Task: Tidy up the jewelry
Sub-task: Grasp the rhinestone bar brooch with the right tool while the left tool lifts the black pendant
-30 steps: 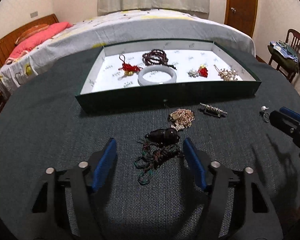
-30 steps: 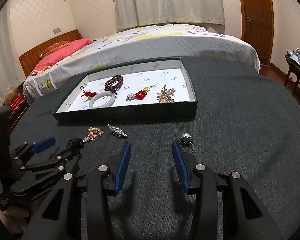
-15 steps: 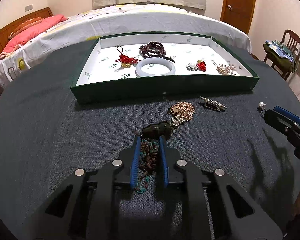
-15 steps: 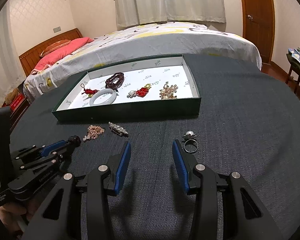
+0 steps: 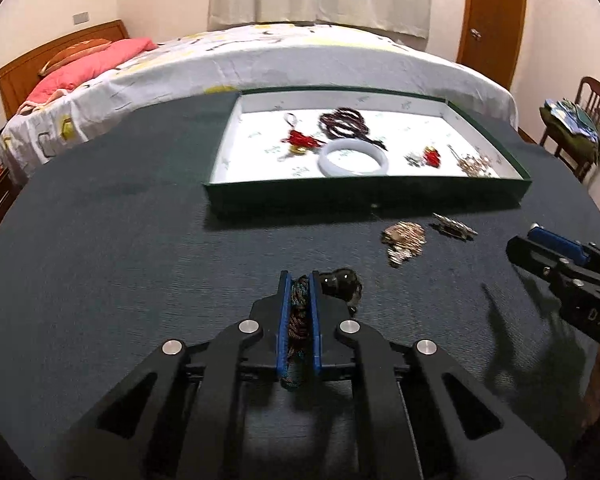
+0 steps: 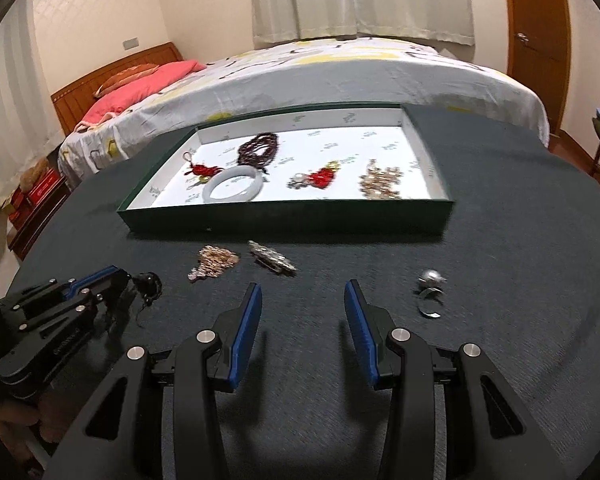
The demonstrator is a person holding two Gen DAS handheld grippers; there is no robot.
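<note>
The tray (image 5: 364,196) is holding a bangle (image 5: 354,158) and beads (image 5: 343,123). The left gripper (image 5: 300,280) is clamping a dark braided cord (image 5: 299,316); the right gripper (image 6: 302,292) is gaping empty.

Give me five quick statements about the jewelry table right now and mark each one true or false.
1. The left gripper is shut on the braided cord necklace. True.
2. The right gripper holds the pearl ring. False: its jaws are open and empty; the ring lies on the cloth.
3. The white bangle lies in the green tray. True.
4. The gold chain is in the tray. False: it lies on the cloth before it.
5. The tray is empty. False: several pieces are inside.
</note>
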